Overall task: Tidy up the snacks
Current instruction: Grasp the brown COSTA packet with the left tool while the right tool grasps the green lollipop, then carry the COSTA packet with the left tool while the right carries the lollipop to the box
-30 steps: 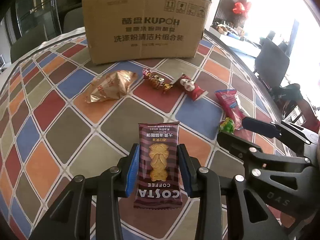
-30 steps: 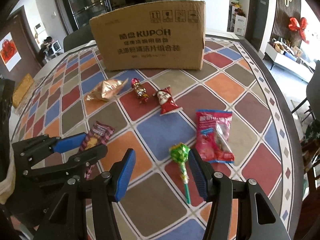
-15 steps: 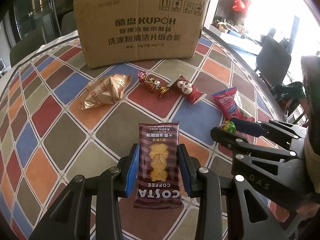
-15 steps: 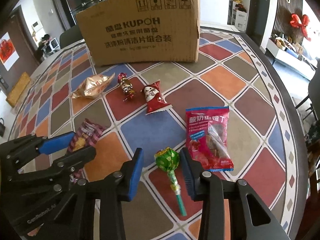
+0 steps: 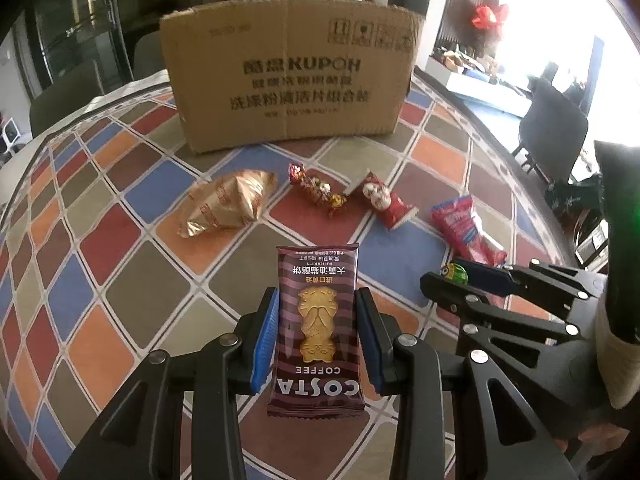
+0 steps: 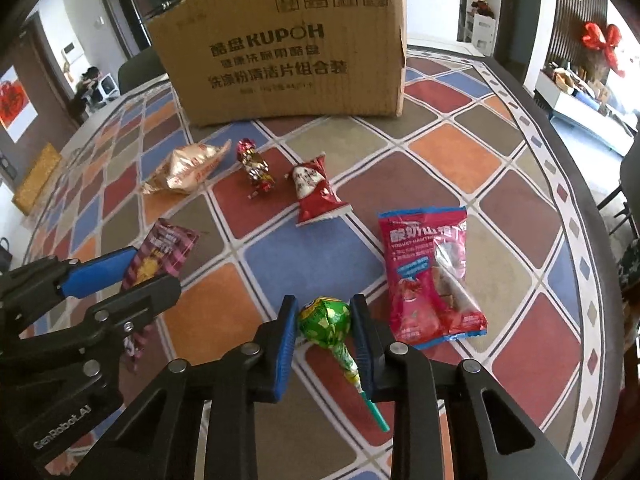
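My left gripper (image 5: 317,328) is shut on a brown Costa biscuit packet (image 5: 316,328), held above the table; the packet also shows in the right wrist view (image 6: 160,256). My right gripper (image 6: 324,332) is shut on the head of a green lollipop (image 6: 326,320), its stick pointing toward me; the lollipop peeks out in the left wrist view (image 5: 456,274). On the table lie a gold packet (image 5: 228,204), a red-gold candy (image 5: 316,190), a red packet (image 5: 384,200) and a pink yogurt-snack bag (image 6: 428,276). A cardboard box (image 5: 286,76) stands behind them.
The round table wears a checked cloth (image 5: 100,240) of red, blue, orange and grey. Its edge (image 6: 592,208) curves along the right. Dark chairs (image 5: 552,132) stand beyond it, and another chair (image 5: 72,96) stands behind the box on the left.
My right gripper moved forward and closed from open onto the green lollipop. My left gripper kept its hold on the biscuit packet and moved toward the box.
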Demonstrator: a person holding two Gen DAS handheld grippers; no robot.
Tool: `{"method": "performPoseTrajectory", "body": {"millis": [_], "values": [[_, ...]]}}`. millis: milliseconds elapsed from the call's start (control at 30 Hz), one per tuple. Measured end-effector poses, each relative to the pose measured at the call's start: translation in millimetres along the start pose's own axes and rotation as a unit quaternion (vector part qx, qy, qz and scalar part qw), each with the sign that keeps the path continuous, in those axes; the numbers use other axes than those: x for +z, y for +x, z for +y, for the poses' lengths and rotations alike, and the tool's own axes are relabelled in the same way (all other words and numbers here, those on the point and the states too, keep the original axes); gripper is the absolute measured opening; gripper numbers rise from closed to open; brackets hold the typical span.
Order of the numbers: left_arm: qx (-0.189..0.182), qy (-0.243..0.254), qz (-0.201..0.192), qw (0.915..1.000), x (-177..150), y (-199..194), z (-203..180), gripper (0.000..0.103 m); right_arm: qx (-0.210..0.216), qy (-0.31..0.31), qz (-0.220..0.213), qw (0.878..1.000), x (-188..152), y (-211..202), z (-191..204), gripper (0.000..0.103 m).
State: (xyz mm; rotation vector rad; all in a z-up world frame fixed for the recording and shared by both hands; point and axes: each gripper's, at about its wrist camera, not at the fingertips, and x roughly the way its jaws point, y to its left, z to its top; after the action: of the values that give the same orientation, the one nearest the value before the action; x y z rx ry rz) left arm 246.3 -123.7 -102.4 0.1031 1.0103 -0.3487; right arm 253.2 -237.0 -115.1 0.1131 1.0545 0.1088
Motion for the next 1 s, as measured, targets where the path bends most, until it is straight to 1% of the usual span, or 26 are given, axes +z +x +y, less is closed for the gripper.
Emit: {"method": "performPoseTrajectory", "body": {"millis": [200,400,467,633,833,1000], "values": [[-0.007,-0.022,-0.029,0.9993,4,-29,5,0.038,0.005,0.005,-0.017,1.000,10,-27,5,0.028],[-0.014,-0.015,-0.050,0.9985,13,-59,6,0.038,-0.005,0.005,-0.057,0.998,20,-71,16,0.028],[-0.018,-0.012,-0.054,0.9983,20,-67,6,0.038,-0.012,0.008,-0.070,0.997,23,-84,21,0.028],[-0.011,-0.007,-0.075,0.9971,37,-86,8,0.038,-0.008,0.013,-0.086,0.996,37,-104,25,0.028],[-0.003,0.004,-0.099,0.9951,63,-104,9,0.038,0.001,0.014,-0.105,0.994,61,-117,24,0.028],[-0.004,0.014,-0.107,0.9942,88,-108,11,0.038,0.009,0.012,-0.128,0.992,84,-126,25,0.028]]}}
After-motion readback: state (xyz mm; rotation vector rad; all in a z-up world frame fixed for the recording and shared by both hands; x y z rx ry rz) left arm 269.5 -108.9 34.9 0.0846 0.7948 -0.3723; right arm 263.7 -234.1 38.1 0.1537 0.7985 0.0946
